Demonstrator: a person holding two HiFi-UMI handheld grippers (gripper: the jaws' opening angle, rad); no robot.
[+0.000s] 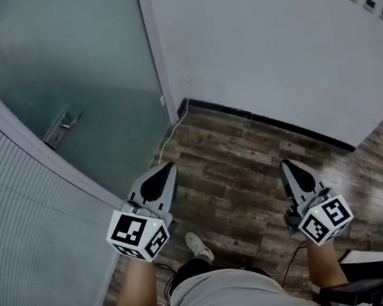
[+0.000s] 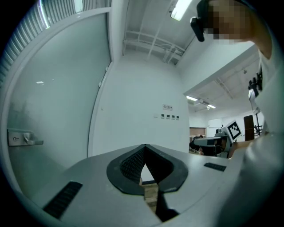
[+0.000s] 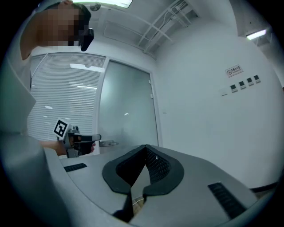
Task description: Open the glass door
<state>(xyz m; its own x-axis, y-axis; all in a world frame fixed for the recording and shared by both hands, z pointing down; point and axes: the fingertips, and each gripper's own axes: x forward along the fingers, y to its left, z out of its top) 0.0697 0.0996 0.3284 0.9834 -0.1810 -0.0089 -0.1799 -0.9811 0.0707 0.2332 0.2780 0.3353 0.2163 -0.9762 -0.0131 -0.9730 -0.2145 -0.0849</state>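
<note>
The frosted glass door (image 1: 58,61) stands shut at the upper left, with its metal lever handle (image 1: 61,128) on the near side. My left gripper (image 1: 167,166) is shut and empty, level, short of the door and to the right of the handle. My right gripper (image 1: 286,164) is shut too, holding nothing, farther right over the wooden floor. In the left gripper view the handle (image 2: 26,138) sits far left of the shut jaws of the left gripper (image 2: 145,147). In the right gripper view the right gripper (image 3: 145,147) points at the door (image 3: 126,111), with the handle (image 3: 108,143) just past the left gripper (image 3: 77,139).
A ribbed glass panel (image 1: 27,242) fills the left. A white wall (image 1: 267,39) with black skirting (image 1: 265,121) runs right of the door. A white cable (image 1: 165,142) lies on the wooden floor (image 1: 230,178). A chair (image 1: 379,278) is at bottom right, and the person's shoe (image 1: 199,246) below.
</note>
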